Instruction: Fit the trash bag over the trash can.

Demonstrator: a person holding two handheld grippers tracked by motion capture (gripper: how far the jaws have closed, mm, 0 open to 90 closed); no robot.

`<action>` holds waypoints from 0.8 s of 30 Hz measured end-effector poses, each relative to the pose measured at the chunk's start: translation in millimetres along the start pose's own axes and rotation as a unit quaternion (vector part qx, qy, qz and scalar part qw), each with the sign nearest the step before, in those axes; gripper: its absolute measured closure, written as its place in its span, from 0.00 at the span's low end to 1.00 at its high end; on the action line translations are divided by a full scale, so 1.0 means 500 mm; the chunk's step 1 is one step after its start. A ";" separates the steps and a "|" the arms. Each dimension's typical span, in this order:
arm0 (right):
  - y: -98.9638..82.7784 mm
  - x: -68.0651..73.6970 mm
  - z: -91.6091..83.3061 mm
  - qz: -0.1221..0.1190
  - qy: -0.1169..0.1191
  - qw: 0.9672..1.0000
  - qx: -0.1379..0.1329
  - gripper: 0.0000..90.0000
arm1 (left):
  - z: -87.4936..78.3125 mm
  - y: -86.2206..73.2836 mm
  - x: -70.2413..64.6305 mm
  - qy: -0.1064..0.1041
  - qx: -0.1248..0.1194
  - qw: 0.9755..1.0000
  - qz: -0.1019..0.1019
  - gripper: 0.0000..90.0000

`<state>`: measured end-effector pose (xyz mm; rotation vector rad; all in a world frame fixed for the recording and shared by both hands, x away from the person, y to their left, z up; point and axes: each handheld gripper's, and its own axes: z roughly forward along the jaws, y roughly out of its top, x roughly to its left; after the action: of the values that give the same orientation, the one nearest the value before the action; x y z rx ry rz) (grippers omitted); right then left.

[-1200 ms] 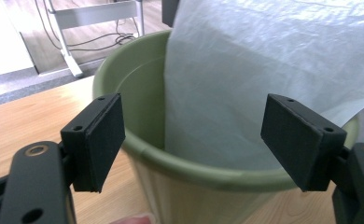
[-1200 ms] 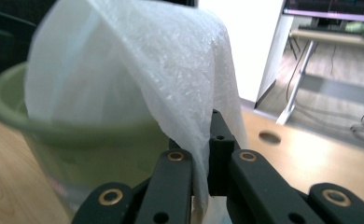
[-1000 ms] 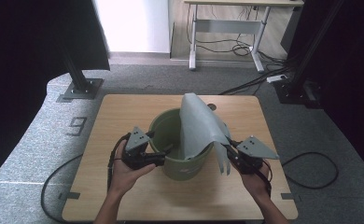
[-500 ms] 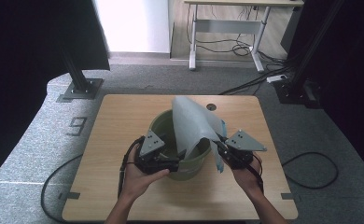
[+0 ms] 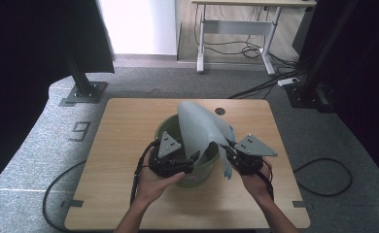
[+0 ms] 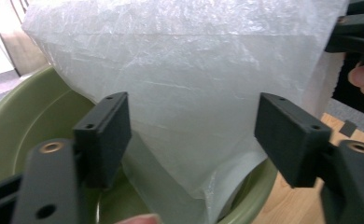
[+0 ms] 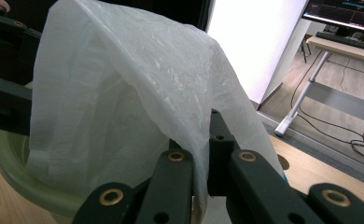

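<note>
Since 1 s ago my left claw (image 5: 190, 162) slid toward the bag (image 5: 199, 131), narrowing, released | right claw (image 5: 228, 151) clenches bag | bin (image 5: 165, 127) unlined yet

Background stuff: the light wooden table (image 5: 129, 145) with rounded corners has a small dark round hole (image 5: 219, 111) near its far edge. It sits on grey speckled carpet (image 5: 42, 160) with a white number 9 (image 5: 80, 130) marked on the floor just left of it. A black metal stand base (image 5: 84, 92) sits beyond that, next to black curtains (image 5: 27, 53). Further back there's a white-legged desk (image 5: 236, 34) with loose black cables (image 5: 248, 51) under it (kinda messy). The right gripper view catches a lit monitor (image 7: 343, 11).
</note>
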<state>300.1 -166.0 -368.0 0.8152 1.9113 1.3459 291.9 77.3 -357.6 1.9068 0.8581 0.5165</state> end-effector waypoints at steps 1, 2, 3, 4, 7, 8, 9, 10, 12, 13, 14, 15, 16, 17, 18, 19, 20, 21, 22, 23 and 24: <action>0.000 -0.001 -0.001 0.001 0.000 1.000 0.000 0.97 | 0.001 0.001 0.000 0.001 0.000 1.000 -0.002 0.35; 0.000 -0.001 -0.001 0.001 0.000 1.000 -0.001 0.98 | 0.002 0.003 0.000 0.001 0.001 1.000 -0.002 0.38; 0.000 -0.001 -0.002 0.001 0.000 1.000 -0.002 0.97 | 0.002 0.004 0.001 0.001 0.001 1.000 -0.001 0.40; 0.000 -0.002 -0.002 0.002 0.001 1.000 -0.002 0.97 | 0.003 0.006 0.002 0.000 0.001 1.000 -0.002 0.43; 0.000 -0.004 -0.003 0.004 0.002 1.000 -0.005 0.97 | 0.006 0.010 0.005 -0.005 0.001 1.000 -0.004 0.52; 0.000 -0.005 -0.003 0.005 0.003 1.000 -0.005 0.97 | 0.006 0.011 0.005 -0.008 0.001 1.000 -0.005 0.53; 0.000 -0.005 -0.003 0.005 0.003 1.000 -0.005 0.97 | 0.006 0.011 0.005 -0.012 0.001 1.000 -0.005 0.54; 0.000 -0.006 -0.003 0.006 0.002 1.000 -0.006 0.97 | 0.006 0.011 0.003 -0.016 0.001 1.000 -0.004 0.55; 0.000 -0.008 -0.002 0.008 0.002 1.000 -0.005 0.97 | 0.005 0.010 0.001 -0.023 0.000 1.000 -0.002 0.55; 0.000 -0.010 -0.002 0.009 0.002 1.000 -0.005 0.97 | 0.004 0.009 -0.001 -0.024 -0.001 1.000 -0.001 0.54; 0.001 -0.011 -0.001 0.009 0.002 1.000 -0.004 0.97 | 0.002 0.008 -0.003 -0.026 -0.003 1.000 0.001 0.54; 0.001 -0.012 -0.001 0.010 0.002 1.000 -0.004 0.97 | -0.001 0.006 -0.006 -0.026 -0.007 1.000 0.002 0.52; 0.001 -0.012 0.000 0.010 0.002 1.000 -0.004 0.97 | -0.002 0.006 -0.009 -0.026 -0.008 1.000 0.004 0.49; 0.001 -0.012 0.001 0.010 0.002 1.000 -0.003 0.97 | -0.003 0.006 -0.010 -0.026 -0.010 1.000 0.004 0.47; 0.002 -0.012 0.002 0.010 0.002 1.000 -0.003 0.97 | -0.005 0.006 -0.013 -0.030 -0.011 0.999 0.006 0.45; 0.002 -0.012 0.003 0.011 0.001 1.000 -0.002 0.97 | -0.006 0.006 -0.015 -0.032 -0.012 0.999 0.008 0.42; 0.002 -0.012 0.004 0.010 0.001 1.000 -0.003 0.97 | -0.007 0.007 -0.017 -0.034 -0.013 0.999 0.010 0.40; 0.003 -0.012 0.005 0.010 0.001 1.000 -0.003 0.97 | -0.006 0.008 -0.019 -0.034 -0.013 0.999 0.012 0.39; 0.003 -0.012 0.005 0.011 0.002 1.000 -0.002 0.97 | -0.004 0.009 -0.020 -0.034 -0.012 0.999 0.012 0.37; 0.004 -0.011 0.006 0.011 0.002 1.000 -0.003 0.97 | -0.001 0.011 -0.021 -0.034 -0.010 0.999 0.013 0.35; 0.004 -0.010 0.006 0.011 0.002 1.000 -0.003 0.97 | 0.002 0.012 -0.023 -0.035 -0.008 0.999 0.014 0.34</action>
<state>305.5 -167.5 -366.0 0.8326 1.9062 1.3670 287.1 66.1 -352.7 1.9123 0.7810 0.4683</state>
